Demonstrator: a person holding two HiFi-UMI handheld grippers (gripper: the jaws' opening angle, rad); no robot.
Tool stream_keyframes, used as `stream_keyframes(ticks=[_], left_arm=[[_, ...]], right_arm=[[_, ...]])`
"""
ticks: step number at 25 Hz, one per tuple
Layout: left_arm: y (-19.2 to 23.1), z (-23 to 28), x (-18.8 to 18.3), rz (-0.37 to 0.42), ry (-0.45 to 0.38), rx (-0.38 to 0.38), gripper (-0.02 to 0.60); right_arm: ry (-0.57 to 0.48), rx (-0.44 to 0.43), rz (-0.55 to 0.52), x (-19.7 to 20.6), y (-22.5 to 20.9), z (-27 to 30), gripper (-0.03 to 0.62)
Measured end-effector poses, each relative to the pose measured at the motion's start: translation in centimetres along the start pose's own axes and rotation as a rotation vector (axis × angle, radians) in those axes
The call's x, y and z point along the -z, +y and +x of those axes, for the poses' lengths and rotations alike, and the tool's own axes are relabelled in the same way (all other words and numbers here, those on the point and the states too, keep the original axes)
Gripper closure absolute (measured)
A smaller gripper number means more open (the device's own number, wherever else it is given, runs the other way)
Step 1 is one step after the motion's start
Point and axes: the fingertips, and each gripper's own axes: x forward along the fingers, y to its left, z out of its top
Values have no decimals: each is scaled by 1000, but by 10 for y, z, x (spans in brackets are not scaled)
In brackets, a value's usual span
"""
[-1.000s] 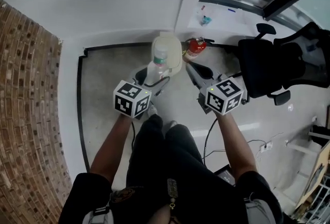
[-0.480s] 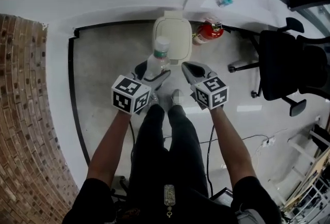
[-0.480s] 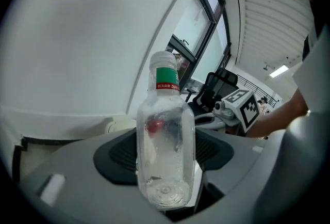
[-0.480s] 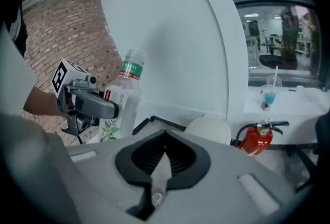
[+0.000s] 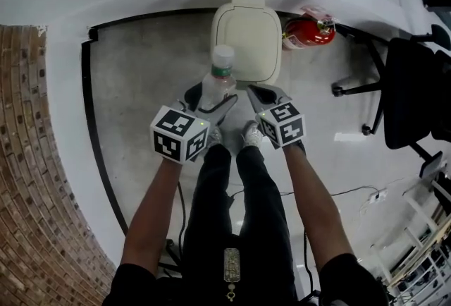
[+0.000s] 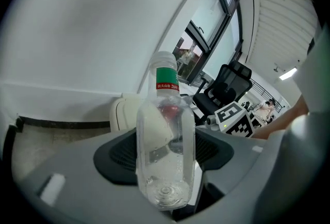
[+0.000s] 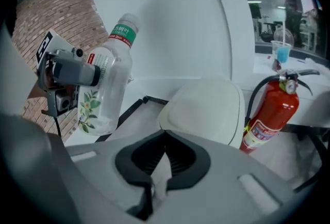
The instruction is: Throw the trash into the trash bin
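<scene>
A clear plastic bottle (image 5: 217,80) with a white cap and green band stands upright, and my left gripper (image 5: 211,104) is shut on its lower body. The left gripper view shows the bottle (image 6: 165,150) filling the space between the pads. The cream trash bin (image 5: 246,40) stands on the floor against the wall just beyond both grippers, lid down. My right gripper (image 5: 259,96) is to the right of the bottle, level with it. In the right gripper view its jaws are shut on a thin white scrap (image 7: 162,169), seemingly paper, with the bin (image 7: 206,109) ahead.
A red fire extinguisher (image 5: 308,31) stands right of the bin. A black office chair (image 5: 412,93) is further right. A brick wall (image 5: 35,156) runs along the left, and a white wall rises behind the bin. The person's shoes (image 5: 252,134) are just under the grippers.
The person has stepped towards the bin, which now lies larger and straight ahead of both grippers. Both grippers keep their hold; the chair has slid off to the right.
</scene>
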Motion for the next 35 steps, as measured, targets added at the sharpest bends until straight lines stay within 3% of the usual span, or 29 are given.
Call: stream_keyframes(ticks=[11, 19, 24, 28, 35], left_arm=[[27, -3, 16, -17, 1, -12, 270], [33, -17, 14, -20, -17, -32, 270], [32, -21, 15, -33, -26, -43, 270], [26, -17, 14, -26, -24, -42, 270], [21, 17, 0, -10, -1, -24, 270]], right_arm=[[92, 107, -2, 36, -13, 40, 592], [115, 141, -74, 39, -11, 43, 592], [102, 149, -106, 39, -9, 44, 592], [66, 116, -34, 33, -13, 38, 592], [-24, 98, -19, 8, -15, 11, 592]])
